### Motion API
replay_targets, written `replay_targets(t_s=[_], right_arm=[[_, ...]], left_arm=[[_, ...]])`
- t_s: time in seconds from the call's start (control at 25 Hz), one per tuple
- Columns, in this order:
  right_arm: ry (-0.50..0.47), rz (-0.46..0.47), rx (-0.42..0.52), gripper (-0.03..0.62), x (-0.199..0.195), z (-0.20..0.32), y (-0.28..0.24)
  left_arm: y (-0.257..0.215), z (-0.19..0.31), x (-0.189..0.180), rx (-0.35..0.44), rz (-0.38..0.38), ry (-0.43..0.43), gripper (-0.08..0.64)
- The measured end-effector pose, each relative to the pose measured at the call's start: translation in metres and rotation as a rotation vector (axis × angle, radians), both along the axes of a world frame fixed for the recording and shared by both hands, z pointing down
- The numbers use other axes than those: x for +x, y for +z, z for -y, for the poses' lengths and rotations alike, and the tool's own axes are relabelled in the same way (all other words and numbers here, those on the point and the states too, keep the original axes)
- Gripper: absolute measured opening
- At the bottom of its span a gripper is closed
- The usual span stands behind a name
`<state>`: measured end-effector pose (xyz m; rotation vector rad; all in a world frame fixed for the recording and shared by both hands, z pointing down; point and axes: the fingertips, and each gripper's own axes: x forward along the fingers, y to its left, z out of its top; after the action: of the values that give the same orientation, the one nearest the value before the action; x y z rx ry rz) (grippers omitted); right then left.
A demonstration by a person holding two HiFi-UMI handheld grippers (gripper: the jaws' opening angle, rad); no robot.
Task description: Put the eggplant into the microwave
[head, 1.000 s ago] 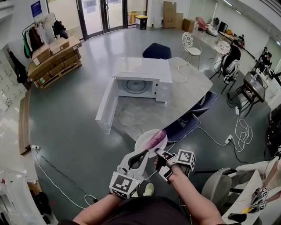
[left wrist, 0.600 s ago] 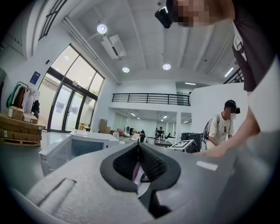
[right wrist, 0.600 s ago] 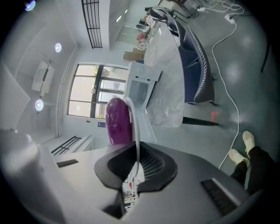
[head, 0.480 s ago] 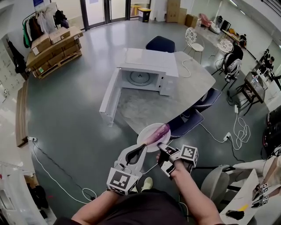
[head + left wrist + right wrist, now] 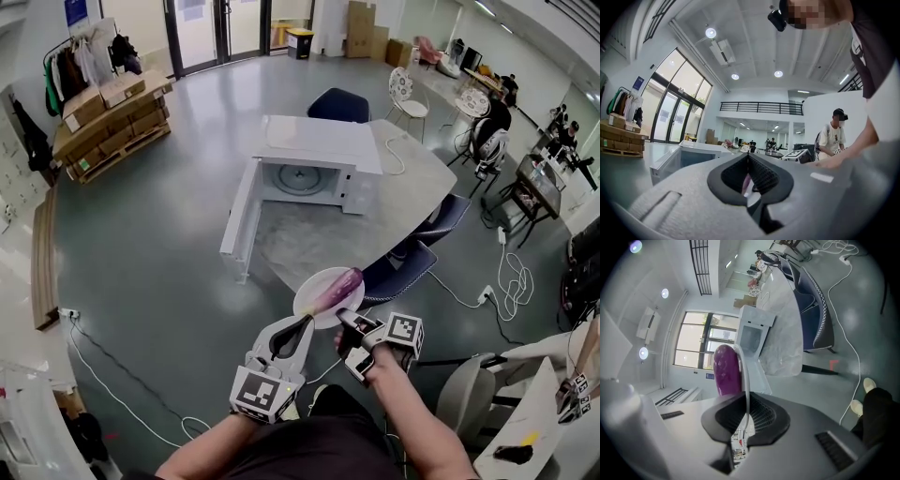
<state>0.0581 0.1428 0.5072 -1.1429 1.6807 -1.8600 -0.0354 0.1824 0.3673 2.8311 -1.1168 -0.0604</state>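
Setting: large hall with a grey floor (image 5: 159, 244), glass doors on the far side and a pale stone-patterned table (image 5: 412, 192) at centre.

Item 1, eggplant (image 5: 336, 286): purple, long, lying on a white plate (image 5: 314, 307) held in the air over the floor, just off the near edge of the table and well apart from the microwave. In the right gripper view the eggplant (image 5: 726, 369) rises beside the plate's thin rim (image 5: 746, 380).

Item 2, right gripper (image 5: 344, 322): jaws closed on the near rim of the plate; its own view shows the rim running down between the two dark pads (image 5: 761, 418).

Item 3, left gripper (image 5: 308, 323): at the plate's near-left rim. In its own view the jaw tips meet, pinching the rim, with a strip of white plate (image 5: 752, 199) and purple eggplant (image 5: 746, 183) showing through the gap behind them.

Item 4, microwave (image 5: 319, 155): white, on the far part of the table, door (image 5: 239, 220) swung fully open to its left, round turntable showing inside.

Item 5, surroundings: dark blue chair (image 5: 398, 267) tucked under the table's near-right side; cardboard boxes on a pallet (image 5: 108, 108) at far left; white cable (image 5: 511, 272) looped on the floor at right.
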Motion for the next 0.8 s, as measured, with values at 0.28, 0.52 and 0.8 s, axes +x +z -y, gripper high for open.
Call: replay_targets(t_s=[0.28,0.52,0.8], right_arm=[[0.012,0.011,-0.002,0.018,-0.002,0.016,0.002],[0.004,0.031,-0.001,0.018,0.0,0.049,0.008],[-0.014,0.036,0.009,0.018,0.006,0.125,0.006]], left_arm=[[0.001,0.011,-0.004,-0.008,0.001,0.003,0.008],[0.006,0.042,0.0,-0.009,0.002,-0.009,0.008],[-0.001,0.113,0.009,0.002,0.009,-0.041,0.008]])
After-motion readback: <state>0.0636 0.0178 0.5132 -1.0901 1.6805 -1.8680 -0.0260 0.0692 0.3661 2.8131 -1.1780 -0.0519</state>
